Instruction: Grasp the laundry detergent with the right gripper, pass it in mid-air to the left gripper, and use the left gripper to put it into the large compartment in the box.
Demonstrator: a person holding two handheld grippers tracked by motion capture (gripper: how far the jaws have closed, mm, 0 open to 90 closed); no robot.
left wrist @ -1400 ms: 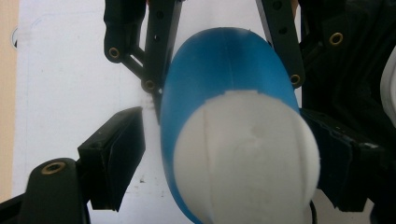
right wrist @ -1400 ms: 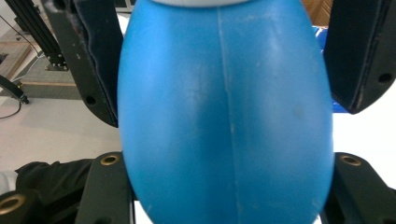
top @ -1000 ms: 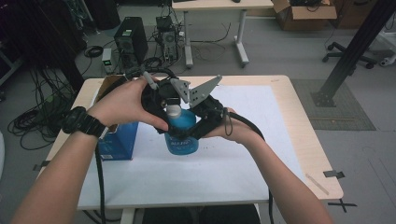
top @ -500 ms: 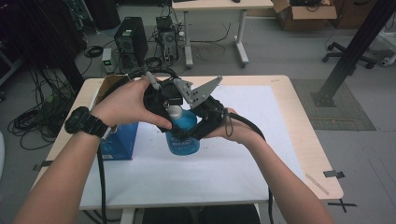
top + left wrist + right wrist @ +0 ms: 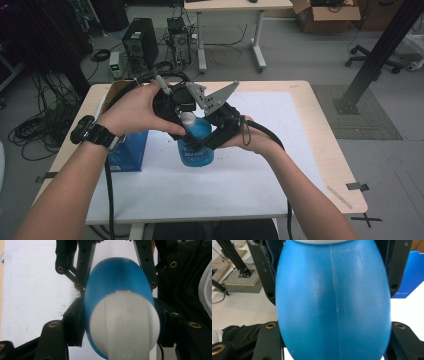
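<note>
left gripper (image 5: 186, 120) clamping white cap (image 5: 125, 325), jaws just closing on it | right gripper (image 5: 212, 142) squeezing blue bottle (image 5: 333, 302) | sitting beside box (image 5: 127, 150)

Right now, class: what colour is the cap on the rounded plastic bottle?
White, topping the blue rounded plastic bottle; the cap shows best in the left gripper view.

Left gripper (image 5: 117, 325) clamps the blue bottle's (image 5: 117, 277) white cap (image 5: 125, 325).
</note>
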